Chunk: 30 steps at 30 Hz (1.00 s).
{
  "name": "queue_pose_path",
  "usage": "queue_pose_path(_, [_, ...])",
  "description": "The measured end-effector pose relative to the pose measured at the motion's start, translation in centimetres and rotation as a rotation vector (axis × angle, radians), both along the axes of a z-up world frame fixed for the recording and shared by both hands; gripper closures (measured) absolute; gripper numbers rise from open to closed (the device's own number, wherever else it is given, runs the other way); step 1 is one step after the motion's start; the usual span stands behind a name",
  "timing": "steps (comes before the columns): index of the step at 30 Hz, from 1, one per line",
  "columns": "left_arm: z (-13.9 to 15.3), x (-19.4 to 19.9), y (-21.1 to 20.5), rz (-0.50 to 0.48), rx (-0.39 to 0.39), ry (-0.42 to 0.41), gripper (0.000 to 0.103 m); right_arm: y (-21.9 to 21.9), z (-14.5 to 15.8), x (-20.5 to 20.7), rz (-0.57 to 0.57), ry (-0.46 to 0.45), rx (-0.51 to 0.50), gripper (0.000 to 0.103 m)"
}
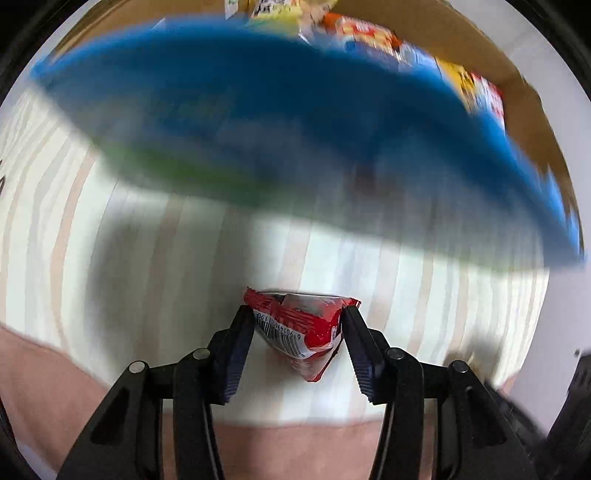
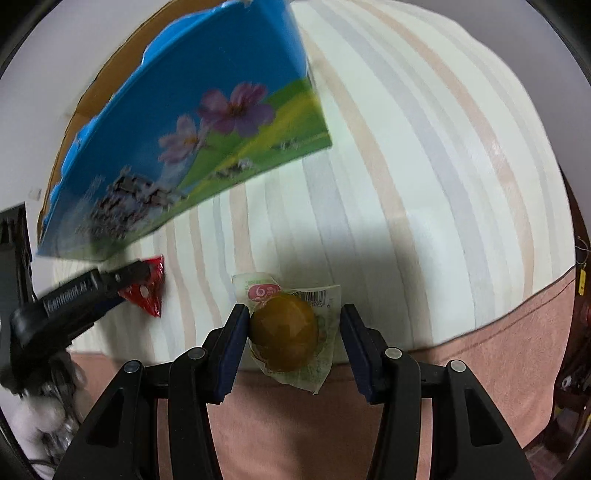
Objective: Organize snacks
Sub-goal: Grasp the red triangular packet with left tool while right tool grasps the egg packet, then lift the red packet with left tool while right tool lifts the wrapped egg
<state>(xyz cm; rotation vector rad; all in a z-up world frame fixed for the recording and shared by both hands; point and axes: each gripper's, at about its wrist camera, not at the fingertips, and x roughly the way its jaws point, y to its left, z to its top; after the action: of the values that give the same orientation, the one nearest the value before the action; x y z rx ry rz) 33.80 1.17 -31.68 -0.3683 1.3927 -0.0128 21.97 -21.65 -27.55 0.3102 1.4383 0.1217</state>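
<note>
1. My left gripper [image 1: 300,314] is clamped on a red snack packet [image 1: 304,328], pads pressing both its sides, just in front of the blue box [image 1: 295,122].
2. My right gripper [image 2: 293,314] grasps a wrapped brown egg [image 2: 283,338], also in front of the box.
3. Both hang above the striped cloth [image 2: 406,184].
4. More snack packets [image 1: 373,35] show inside the box; cardboard [image 1: 480,48] lies behind it.

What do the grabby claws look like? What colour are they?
Both look alike. The left claw and the right claw are black plastic frames with round silver pins and two fingers faced with ribbed dark-blue pads. White lettering runs along the left claw's side, too blurry to read.
</note>
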Motion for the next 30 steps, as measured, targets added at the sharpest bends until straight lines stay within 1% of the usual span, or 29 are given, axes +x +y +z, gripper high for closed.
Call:
queue_pose_path(4, [-0.2,-4.3,0.1,-0.058,0.012,0.05,0.056,-0.3,-0.8,-2.9,0.064,0.056,0.026,0.049])
queue_pose_path(8, [-0.6,-6.8,-0.3,-0.105,0.034,0.073,0.056,0.0,-1.6,-4.9,0.113,0.089,0.021,0.049])
queue_pose_path(11, [-1.2,-6.7,-0.9,-0.117,0.052,0.067,0.053,0.3,-2.4,-5.4,0.124,0.09,0.003,0.049])
queue_pose_path(15, [-2.3,-6.7,-0.8,-0.125,0.057,0.074,0.049,0.8,-3.1,-5.4,0.11,0.083,-0.007,0.048])
queue_pose_path(16, [-2.8,-6.7,-1.6,-0.131,0.06,0.075,0.048,0.8,-3.2,-5.4,0.109,0.086,-0.013,0.047])
queue_pose_path(18, [-3.4,-6.5,-1.9,-0.141,0.071,0.077,0.047,2.2,-3.5,-4.4,0.108,0.089,-0.023,0.047])
queue_pose_path(19, [-4.2,-7.7,-1.3,-0.144,0.077,0.077,0.047,2.6,-3.7,-4.3,0.107,0.091,-0.027,0.047])
queue_pose_path(20, [-4.4,-7.7,-1.6,-0.148,0.086,0.077,0.046,3.0,-3.7,-4.4,0.109,0.092,-0.035,0.047])
queue_pose_path(21, [-4.7,-7.4,-2.4,-0.152,0.093,0.076,0.046,3.2,-3.7,-4.5,0.109,0.093,-0.04,0.047])
queue_pose_path(25, [-5.4,-7.4,-3.7,-0.156,0.12,0.072,0.046,4.2,-4.4,-4.3,0.121,0.092,-0.081,0.047])
queue_pose_path(26, [-5.6,-7.3,-4.1,-0.157,0.124,0.071,0.047,5.3,-4.8,-4.2,0.125,0.09,-0.092,0.048])
queue_pose_path(30, [-5.1,-7.5,-4.9,-0.155,0.129,0.058,0.051,7.4,-4.9,-4.4,0.16,0.061,-0.136,0.049])
